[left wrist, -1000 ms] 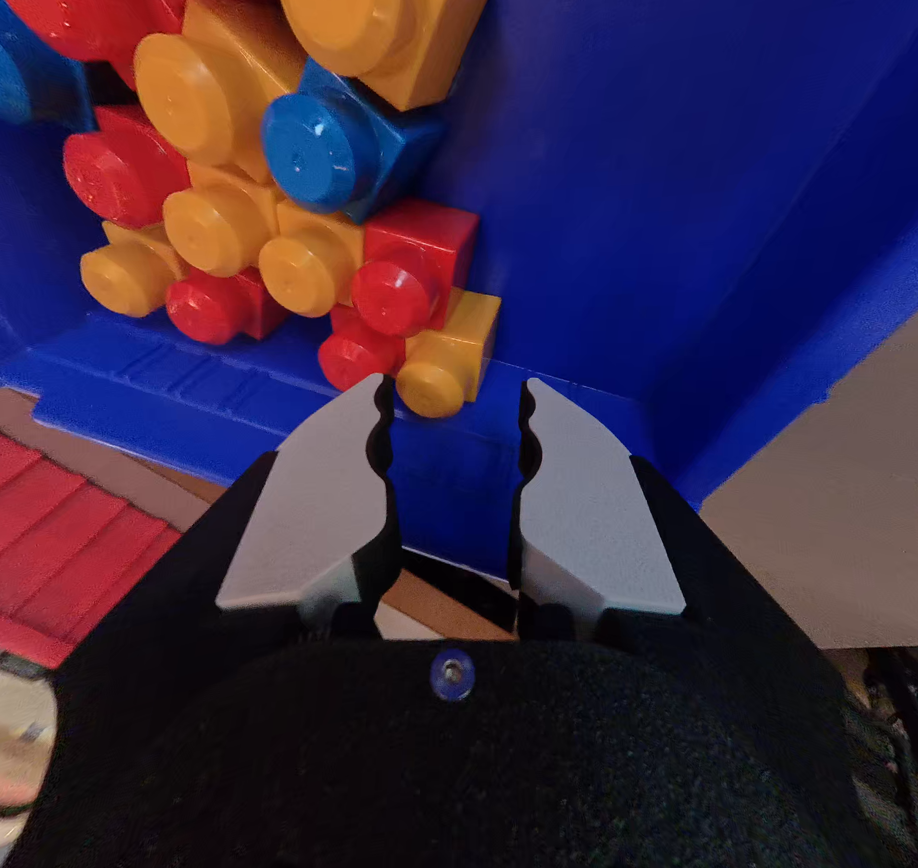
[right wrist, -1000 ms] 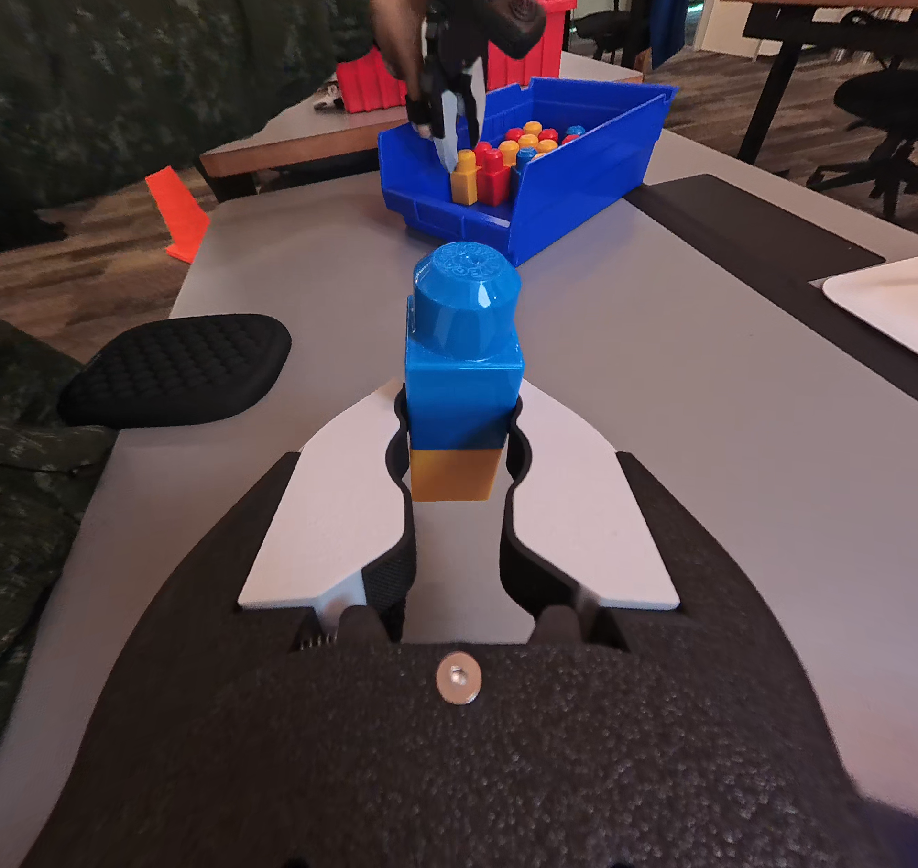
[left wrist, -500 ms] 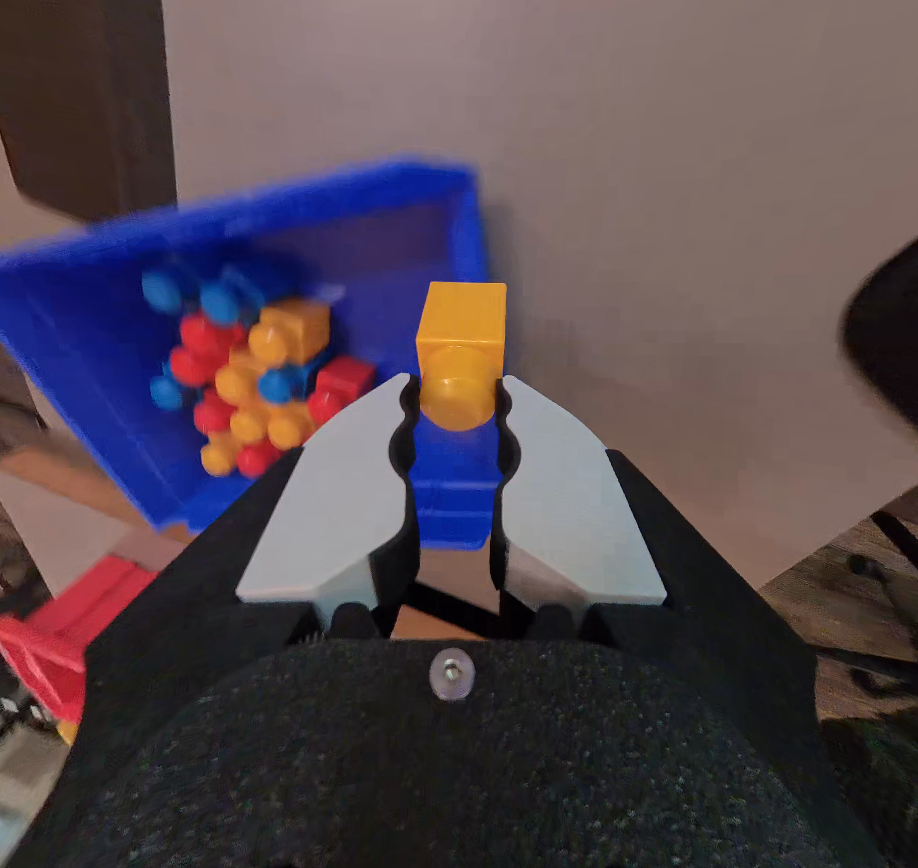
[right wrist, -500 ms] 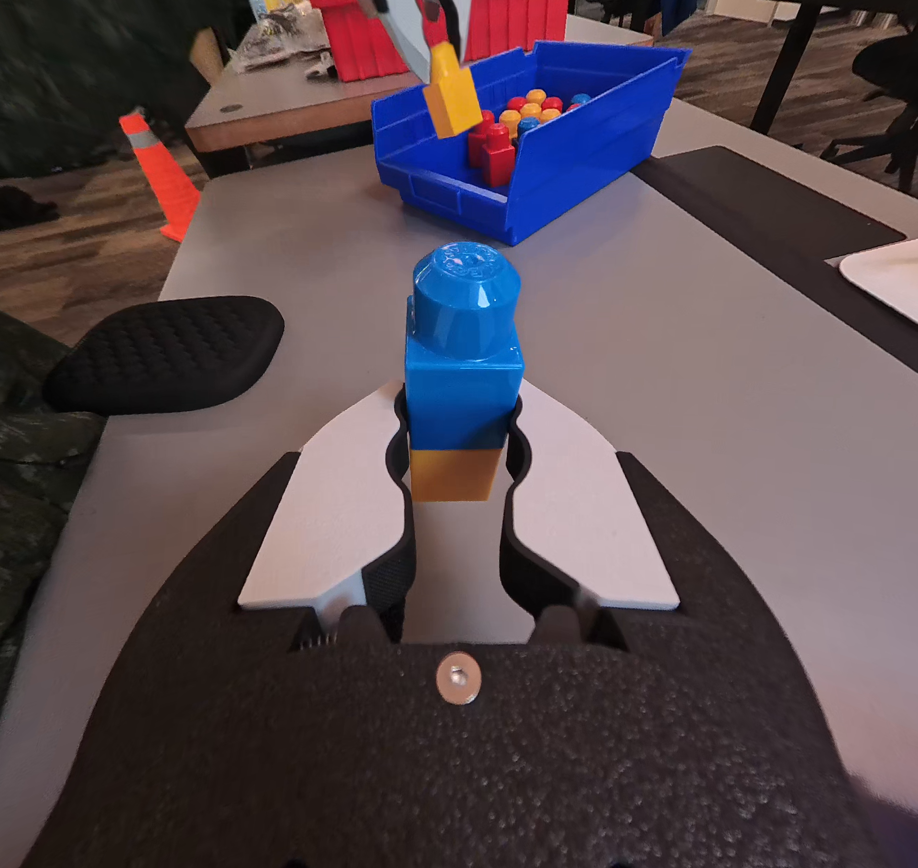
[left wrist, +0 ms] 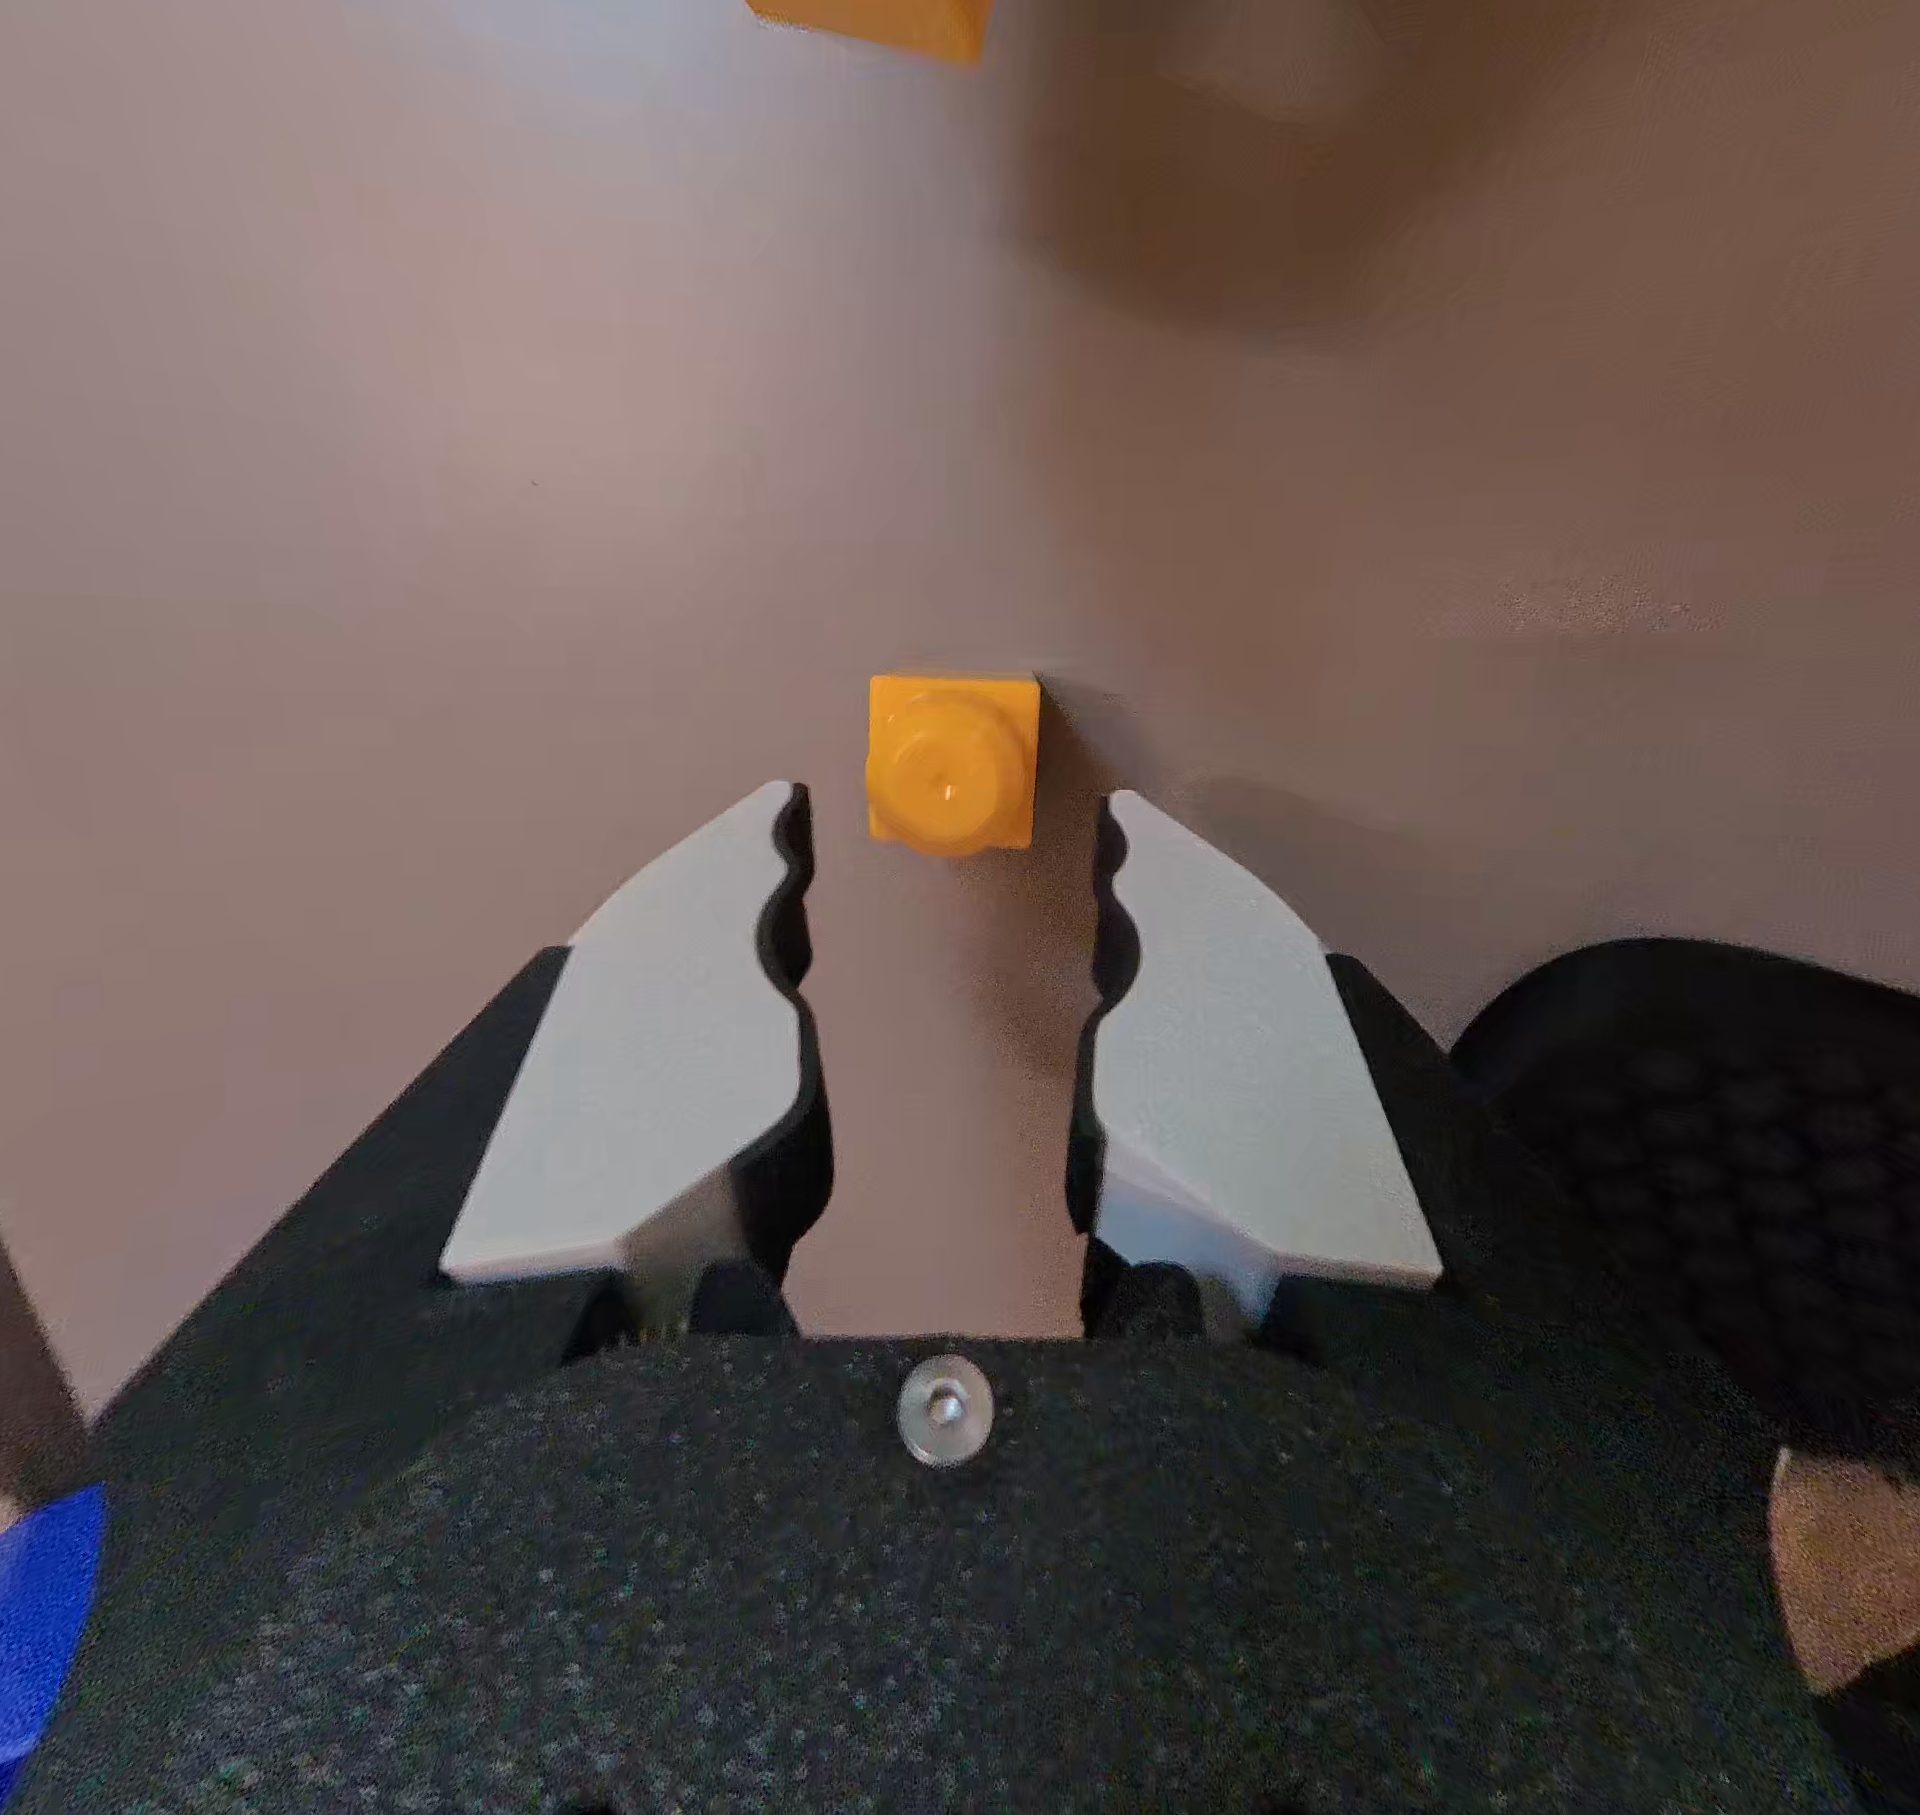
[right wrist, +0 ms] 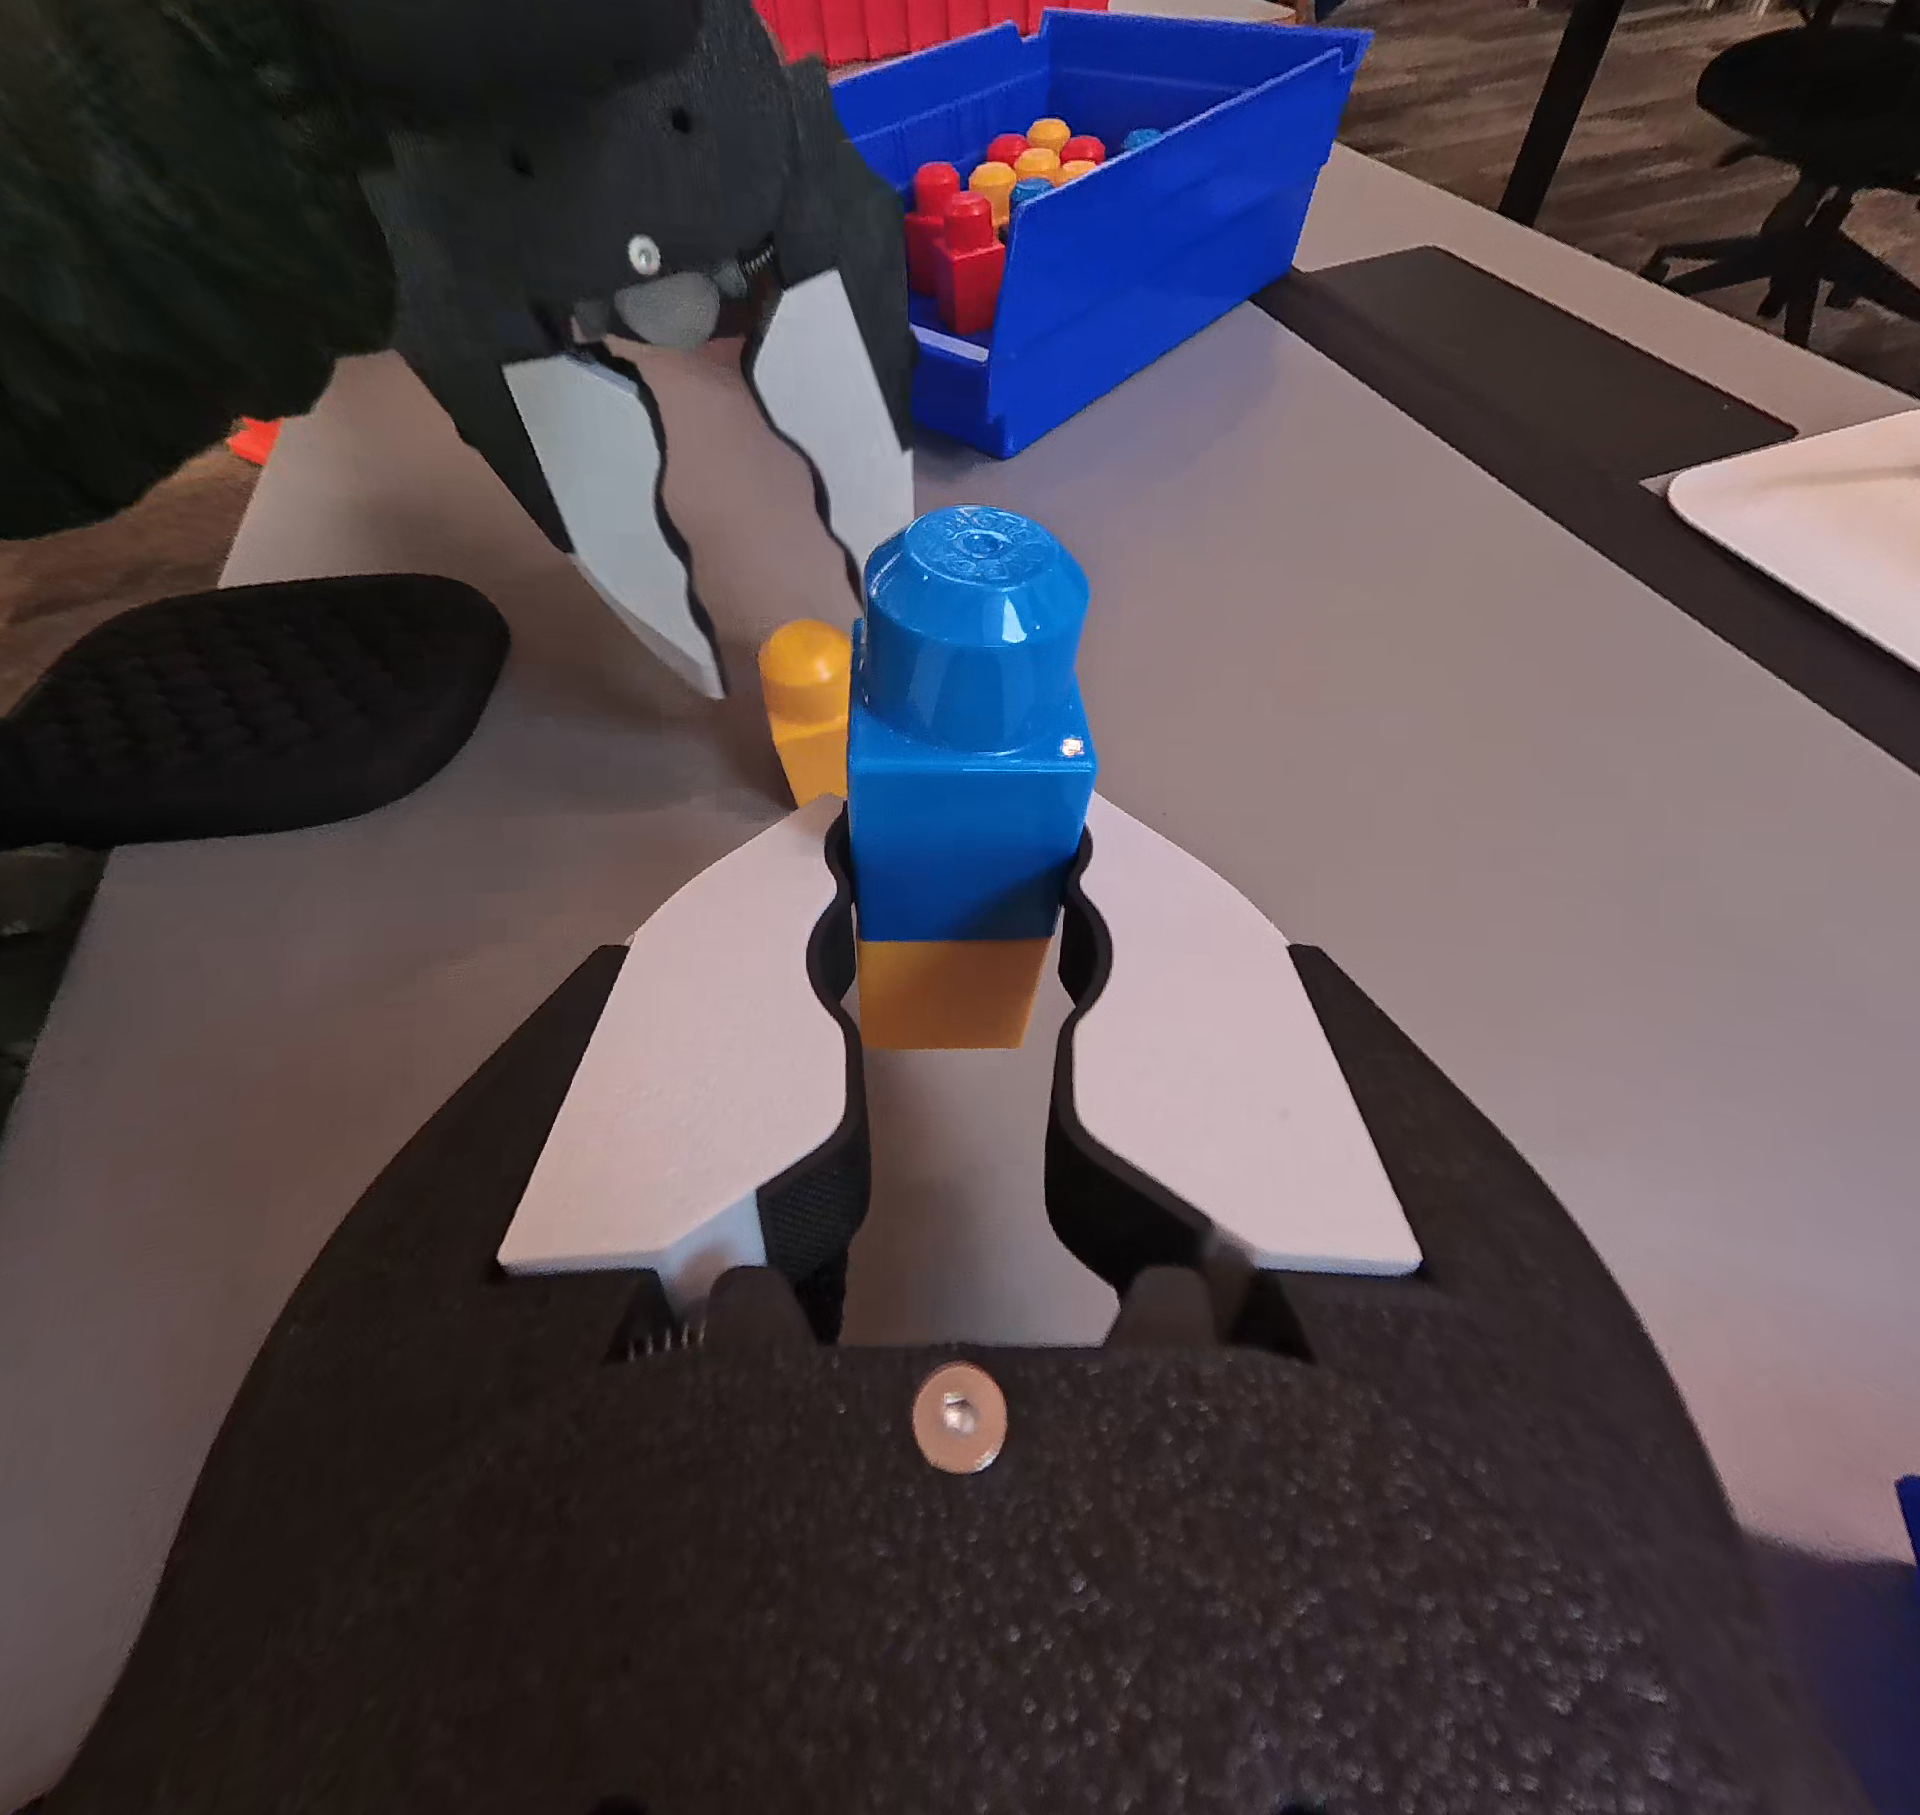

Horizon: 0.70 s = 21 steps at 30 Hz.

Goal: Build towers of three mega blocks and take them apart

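Yellow block (left wrist: 951, 766): standing stud-up on the grey table (left wrist: 416, 415), free of any grip, just beyond the left tips.
Left gripper (left wrist: 951, 820): hovering above that block, jaws apart, holding nothing.
Blue block (right wrist: 971, 747): sitting on a second yellow block (right wrist: 948, 991), making a stack of two.
Right gripper (right wrist: 961, 866): clamping the stack at the blue block's lower half, holding it off the table.
Loose block and stack: lying just beside each other, the loose one beyond the stack in the right wrist view.
Bin (right wrist: 1143, 248): sitting towards the far edge, holding red, yellow and blue blocks.
Step, as judged: building, third block laid out as a base.
Next move, as judged: lining the stack's hollow bottom over the loose stud, pressing straight down, left jaws steadying if needed.
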Each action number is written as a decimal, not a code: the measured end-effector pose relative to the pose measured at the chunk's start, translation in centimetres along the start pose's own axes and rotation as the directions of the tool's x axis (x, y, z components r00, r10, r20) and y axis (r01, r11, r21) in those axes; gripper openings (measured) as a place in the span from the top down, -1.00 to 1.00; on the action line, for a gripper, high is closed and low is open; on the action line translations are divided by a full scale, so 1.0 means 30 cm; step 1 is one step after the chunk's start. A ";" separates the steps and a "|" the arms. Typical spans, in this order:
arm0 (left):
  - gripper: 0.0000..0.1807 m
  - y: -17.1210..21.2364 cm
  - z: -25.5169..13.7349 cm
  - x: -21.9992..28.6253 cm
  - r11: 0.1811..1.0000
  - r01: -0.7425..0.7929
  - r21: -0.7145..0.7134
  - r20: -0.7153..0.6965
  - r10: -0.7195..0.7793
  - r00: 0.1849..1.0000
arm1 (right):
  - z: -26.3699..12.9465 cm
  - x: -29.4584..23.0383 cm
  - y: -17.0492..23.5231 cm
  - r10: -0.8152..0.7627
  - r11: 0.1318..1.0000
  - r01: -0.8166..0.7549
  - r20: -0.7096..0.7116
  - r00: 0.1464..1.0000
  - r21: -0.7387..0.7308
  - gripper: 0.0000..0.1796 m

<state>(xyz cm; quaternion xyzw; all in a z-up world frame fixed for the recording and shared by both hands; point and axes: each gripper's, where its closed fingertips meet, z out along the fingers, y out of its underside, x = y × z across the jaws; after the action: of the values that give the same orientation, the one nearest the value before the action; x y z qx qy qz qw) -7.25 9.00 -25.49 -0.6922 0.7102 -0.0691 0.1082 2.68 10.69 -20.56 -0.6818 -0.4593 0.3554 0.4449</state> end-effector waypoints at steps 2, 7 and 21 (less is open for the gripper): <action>0.33 0.004 -0.019 0.001 0.992 0.041 0.122 -0.024 -0.038 0.999 | -0.002 0.003 0.002 0.002 1.000 -0.002 0.000 1.000 0.000 0.59; 0.30 0.025 0.032 0.006 0.892 0.123 0.436 -0.023 -0.126 0.992 | 0.003 0.004 0.002 0.017 1.000 -0.018 0.012 1.000 0.006 0.59; 0.59 -0.262 -0.265 -0.032 0.650 0.147 0.745 -0.035 -0.182 0.983 | 0.037 -0.035 0.044 -0.007 0.998 0.010 0.053 0.999 -0.070 0.59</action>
<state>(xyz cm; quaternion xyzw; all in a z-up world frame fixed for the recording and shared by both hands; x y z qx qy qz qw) -1.60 9.31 -15.80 -0.6502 0.5518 -0.3474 0.3900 1.75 9.77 -22.09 -0.6853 -0.4860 0.3551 0.4099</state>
